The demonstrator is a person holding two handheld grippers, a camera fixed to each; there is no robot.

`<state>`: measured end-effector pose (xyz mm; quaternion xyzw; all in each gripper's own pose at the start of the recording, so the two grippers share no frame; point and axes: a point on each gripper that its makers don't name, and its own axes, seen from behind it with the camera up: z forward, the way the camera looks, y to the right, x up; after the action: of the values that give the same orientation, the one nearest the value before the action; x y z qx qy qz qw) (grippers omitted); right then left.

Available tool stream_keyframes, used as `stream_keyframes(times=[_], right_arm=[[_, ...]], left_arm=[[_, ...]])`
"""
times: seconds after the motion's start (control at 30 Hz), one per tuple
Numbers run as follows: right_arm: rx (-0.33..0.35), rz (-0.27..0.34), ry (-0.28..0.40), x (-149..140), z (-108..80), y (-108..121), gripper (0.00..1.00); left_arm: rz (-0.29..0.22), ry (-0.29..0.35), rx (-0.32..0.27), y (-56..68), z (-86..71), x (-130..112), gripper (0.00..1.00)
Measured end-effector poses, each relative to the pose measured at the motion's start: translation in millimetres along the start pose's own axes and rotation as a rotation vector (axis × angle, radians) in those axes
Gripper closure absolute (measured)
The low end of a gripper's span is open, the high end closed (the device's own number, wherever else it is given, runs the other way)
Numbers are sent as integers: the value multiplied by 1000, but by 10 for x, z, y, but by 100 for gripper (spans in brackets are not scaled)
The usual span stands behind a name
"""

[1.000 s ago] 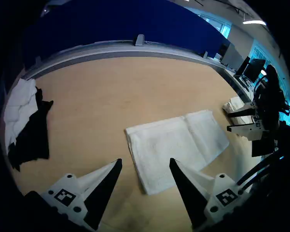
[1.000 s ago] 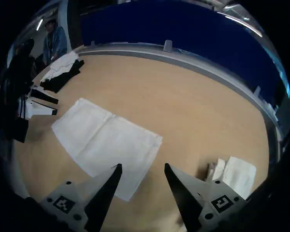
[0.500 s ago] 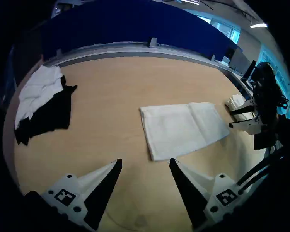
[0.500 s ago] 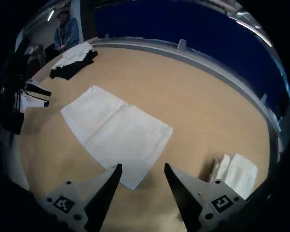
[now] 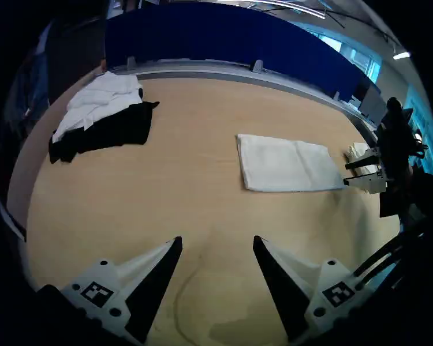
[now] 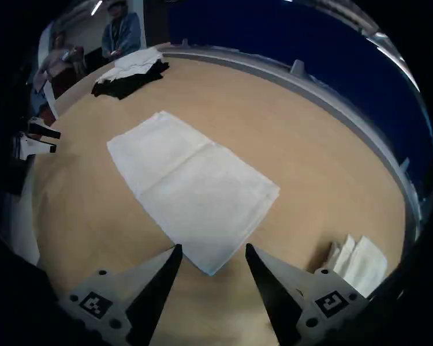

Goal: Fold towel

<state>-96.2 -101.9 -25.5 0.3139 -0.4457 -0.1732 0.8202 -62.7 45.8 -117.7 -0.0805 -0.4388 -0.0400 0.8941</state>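
No legible text, numbers or brands. Only coded square markers (image 5: 96,293) at lower left and lower right, on left gripper (image 5: 216,237) and right gripper (image 6: 213,245).

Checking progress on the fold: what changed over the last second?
The left gripper backed away from the white towel, which now lies far ahead of it. The right gripper stayed open near the towel's corner. Towel flat, nothing gripped.

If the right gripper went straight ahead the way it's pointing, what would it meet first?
Most likely the white towel: its near corner lies just ahead of the right gripper, between its open fingers, though its height above the table is hard to judge.
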Motion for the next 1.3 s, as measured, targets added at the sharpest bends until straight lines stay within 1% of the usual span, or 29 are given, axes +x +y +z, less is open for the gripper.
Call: stream_keyframes(times=[0.17,0.27,0.43,0.57,0.67,0.8,0.97,1.17,1.3], right_arm=[[11,-18,-21,-72,25,-39,15],[12,-24,-30,-113,42,-48,15],[16,-36,-45,-181,58,-66,16],[16,-44,-56,-241,80,-63,18],[22,-42,-62,-273,99,-63,23],[28,-39,-70,-302,110,-69,33],[38,-40,-78,-353,110,-83,49],[35,-19,-75,-351,119,-43,78],[41,-6,-74,-347,123,-32,92]], left_arm=[[-29,0,24,-72,-153,-159,9],[-47,3,33,-113,-218,-210,9],[-61,5,47,-178,-313,-282,9],[-68,3,55,-217,-377,-343,9],[-74,3,59,-244,-414,-382,9],[-84,1,63,-272,-442,-424,9],[-92,0,63,-284,-459,-459,9],[-91,-2,62,-279,-454,-477,9],[-93,-3,58,-268,-458,-484,9]])
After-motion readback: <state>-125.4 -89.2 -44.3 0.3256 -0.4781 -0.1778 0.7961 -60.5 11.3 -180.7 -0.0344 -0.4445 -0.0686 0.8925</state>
